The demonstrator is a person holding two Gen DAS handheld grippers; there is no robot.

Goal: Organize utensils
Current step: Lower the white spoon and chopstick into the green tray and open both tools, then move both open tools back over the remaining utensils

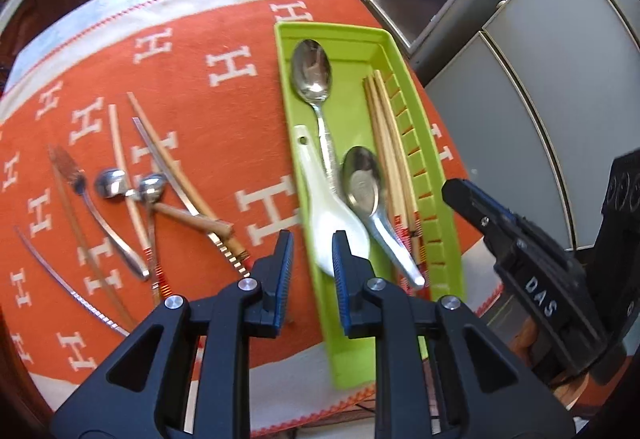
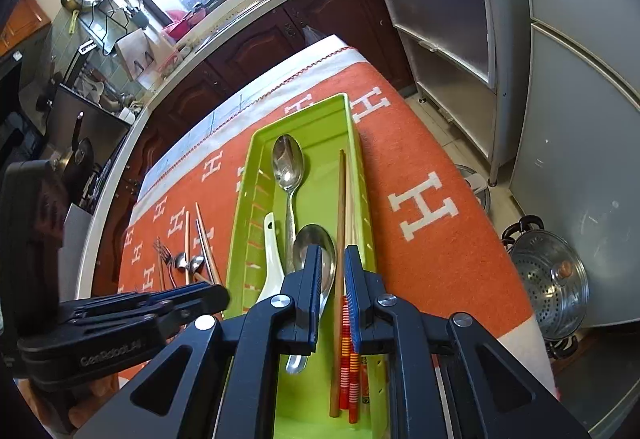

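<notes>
The orange cloth point(image 1: 224, 39) covers the table; on it, at two o'clock in the left view, lies the green tray point(image 1: 434, 159) holding a white spoon point(image 1: 332, 223), two metal spoons and chopsticks point(image 2: 340, 223). More utensils point(image 1: 132, 191) lie loose at nine o'clock. The left gripper point(image 1: 312, 259) hangs slightly open, gripping nothing; the right gripper point(image 2: 333, 271) is barely parted over the chopsticks — contact is hard to judge. Risk: either one snagging a handle and dragging the tray.

- One green tray point(image 1: 434, 239)
- Three spoons in the tray: two metal spoons point(image 1: 312, 73), one white ceramic spoon point(image 1: 334, 227)
- Two small spoons point(image 1: 110, 183) on the cloth
- One fork point(image 1: 66, 165)
</notes>
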